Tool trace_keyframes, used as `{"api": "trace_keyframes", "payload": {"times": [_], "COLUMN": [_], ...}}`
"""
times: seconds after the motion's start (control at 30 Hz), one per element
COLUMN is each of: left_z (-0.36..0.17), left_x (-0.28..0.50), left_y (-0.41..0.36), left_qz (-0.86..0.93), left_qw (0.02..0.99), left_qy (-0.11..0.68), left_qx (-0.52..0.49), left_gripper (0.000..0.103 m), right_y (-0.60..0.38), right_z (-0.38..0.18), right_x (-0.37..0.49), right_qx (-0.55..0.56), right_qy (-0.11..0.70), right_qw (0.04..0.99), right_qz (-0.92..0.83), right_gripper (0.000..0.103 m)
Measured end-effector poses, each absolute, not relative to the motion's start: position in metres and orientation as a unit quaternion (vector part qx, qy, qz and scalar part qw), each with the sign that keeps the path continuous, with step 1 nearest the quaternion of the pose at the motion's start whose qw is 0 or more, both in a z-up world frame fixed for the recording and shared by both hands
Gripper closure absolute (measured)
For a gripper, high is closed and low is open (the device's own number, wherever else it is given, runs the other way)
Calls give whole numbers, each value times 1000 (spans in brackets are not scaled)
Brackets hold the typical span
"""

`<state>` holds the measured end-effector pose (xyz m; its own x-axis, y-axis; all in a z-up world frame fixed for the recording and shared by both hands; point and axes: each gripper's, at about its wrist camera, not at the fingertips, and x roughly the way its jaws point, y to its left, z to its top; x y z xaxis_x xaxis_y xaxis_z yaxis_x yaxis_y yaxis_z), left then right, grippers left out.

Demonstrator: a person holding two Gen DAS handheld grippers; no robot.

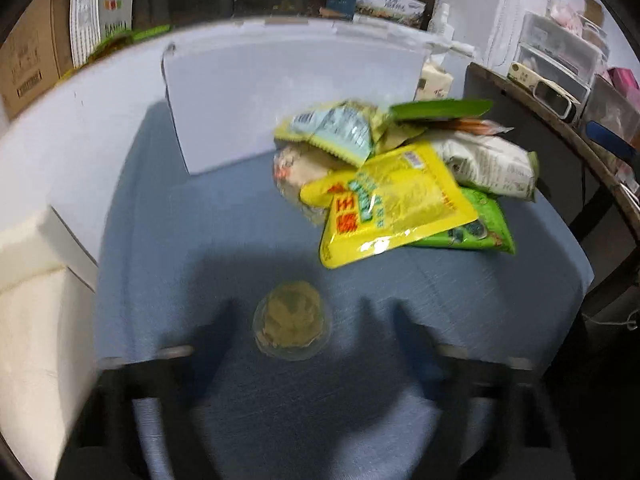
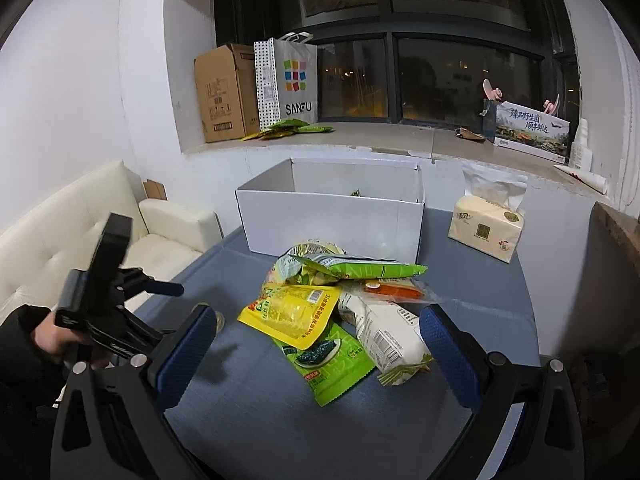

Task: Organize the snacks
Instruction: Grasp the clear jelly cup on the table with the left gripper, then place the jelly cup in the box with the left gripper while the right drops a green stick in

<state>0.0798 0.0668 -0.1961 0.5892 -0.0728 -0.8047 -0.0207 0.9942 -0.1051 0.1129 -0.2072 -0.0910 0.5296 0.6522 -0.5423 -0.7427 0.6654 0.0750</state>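
A pile of snack packets lies on the blue table (image 2: 280, 420): a yellow pouch (image 2: 292, 312) (image 1: 396, 208), a green seaweed packet (image 2: 328, 360) (image 1: 476, 228), a white bag (image 2: 384, 332) (image 1: 488, 164) and a green-edged bag (image 2: 352, 268) (image 1: 340, 128). A round clear-wrapped snack (image 1: 291, 326) lies apart, between the open fingers of my left gripper (image 1: 300, 344), which is blurred. The left gripper also shows in the right wrist view (image 2: 176, 300). My right gripper (image 2: 316, 360) is open and empty, just short of the pile. A white open box (image 2: 332, 220) (image 1: 280, 100) stands behind the pile.
A tissue pack (image 2: 486, 228) sits at the table's back right. A cream sofa (image 2: 80, 232) is to the left. The windowsill holds a cardboard box (image 2: 224, 92), a SANFU bag (image 2: 288, 80) and several green packets (image 2: 288, 128). A shelf with clutter (image 1: 560, 64) stands right.
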Motion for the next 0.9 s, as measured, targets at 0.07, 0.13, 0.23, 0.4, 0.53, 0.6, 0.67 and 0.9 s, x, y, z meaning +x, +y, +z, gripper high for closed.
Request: {"api": "trace_keyframes", "payload": {"times": [0.07,0.13,0.23,0.4,0.53,0.6,0.67,0.9], "left_z": [-202,-197,-183,-149,-119,-105,-97,-97], "left_x": [81,76,63,41,31,24,20,12], "left_y": [73,74,69,65,58,56,56,64], "left_qz": [-1,-8,-12,-19,-27,-28,-33,-37], "left_qw": [891,894,907,929,945,950,953,954], "left_qy": [451,444,419,366,324,307,296,290], "left_qx": [-54,-59,-47,-57,-44,-42,-46,-65], "left_gripper": [66,67,67,67,67,67,67,67], "right_y": [-207,-207,-207,-205,-196,-187,-173,-110], "right_z": [-93,-96,-98,-100,-98,-94,-93,-124], "right_x": [113,115,115,119,124,131,139,162], "right_qx": [-83,-80,-80,-78,-114,-155,-209,-407], "right_qy": [276,282,285,292,280,260,243,200], "right_qw": [870,869,869,867,872,877,875,820], "right_qz": [401,399,397,395,385,373,363,349], "right_gripper": [0,0,0,0,0,0,0,0]}}
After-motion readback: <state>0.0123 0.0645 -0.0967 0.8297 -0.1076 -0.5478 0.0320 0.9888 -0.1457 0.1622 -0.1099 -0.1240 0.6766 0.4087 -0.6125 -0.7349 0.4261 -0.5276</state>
